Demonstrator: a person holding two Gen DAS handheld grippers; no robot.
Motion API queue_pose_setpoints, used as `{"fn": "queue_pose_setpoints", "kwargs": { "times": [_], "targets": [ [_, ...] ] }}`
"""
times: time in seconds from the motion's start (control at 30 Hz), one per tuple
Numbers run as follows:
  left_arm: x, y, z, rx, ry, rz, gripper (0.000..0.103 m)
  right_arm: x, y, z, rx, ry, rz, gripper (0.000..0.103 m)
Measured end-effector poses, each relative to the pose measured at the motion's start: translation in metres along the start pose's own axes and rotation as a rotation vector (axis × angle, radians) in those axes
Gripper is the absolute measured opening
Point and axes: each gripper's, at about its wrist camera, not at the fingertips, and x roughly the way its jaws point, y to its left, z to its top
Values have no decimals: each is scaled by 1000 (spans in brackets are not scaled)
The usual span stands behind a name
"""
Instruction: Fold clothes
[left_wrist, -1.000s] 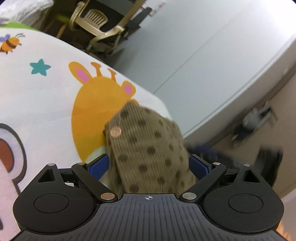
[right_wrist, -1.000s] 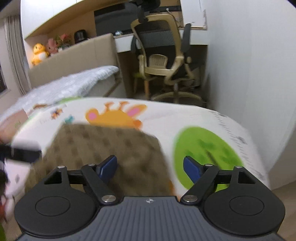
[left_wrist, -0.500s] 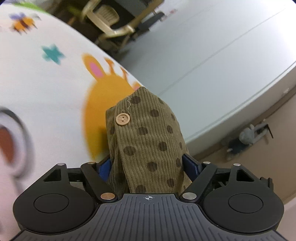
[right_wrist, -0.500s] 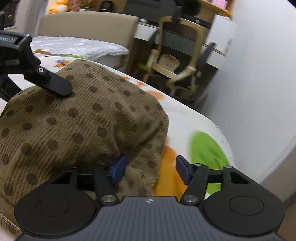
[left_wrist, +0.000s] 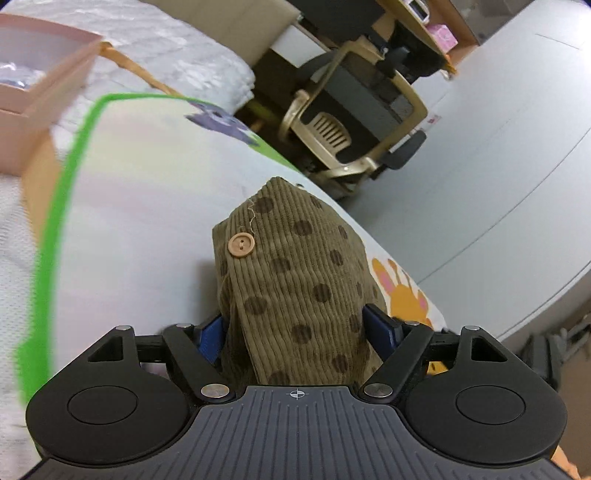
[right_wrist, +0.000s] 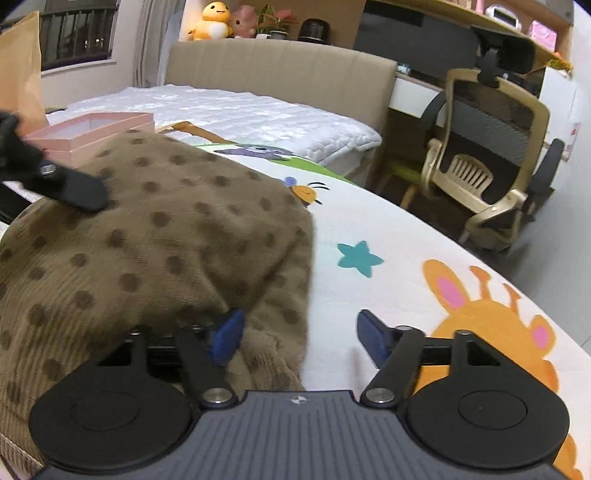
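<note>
An olive-brown corduroy garment (left_wrist: 288, 266) with dark dots and a wooden button (left_wrist: 241, 245) is bunched up over a cartoon-print play mat (left_wrist: 140, 221). My left gripper (left_wrist: 295, 328) is shut on a thick fold of it, both blue pads pressing the cloth. In the right wrist view the garment (right_wrist: 166, 236) lies in a rumpled mound at the left, with a black finger of the left gripper (right_wrist: 74, 188) resting on top. My right gripper (right_wrist: 299, 339) is open at the garment's near right edge. Cloth touches its left pad, while bare mat (right_wrist: 388, 229) shows beside its right pad.
A pink box (right_wrist: 92, 129) sits behind the garment, near the mat's green border (left_wrist: 55, 221). A white quilted bed (right_wrist: 258, 114) with a beige headboard lies beyond. A tan office chair (right_wrist: 487, 166) stands on the floor past the mat's far edge.
My left gripper closed on the garment and swung with it from the giraffe print toward the green border and pink box. My right gripper came up to the garment's edge.
</note>
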Motion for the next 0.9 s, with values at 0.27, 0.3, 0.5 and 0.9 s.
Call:
{"fn": "queue_pose_setpoints", "kwargs": {
  "times": [0.27,0.3,0.5,0.9],
  "targets": [
    [-27,-24,7,161,-66,15,82,-62,-25,1,45,-109,123,92],
    [-23,-22,7,158,-64,15,82,-67,-21,3,43,-120,160,93],
    [1,-12,8,134,-32,34,85,-73,11,9,38,-145,255,93],
    [15,-3,11,132,-39,19,89,-43,54,2,-18,-25,292,95]
  ]
}}
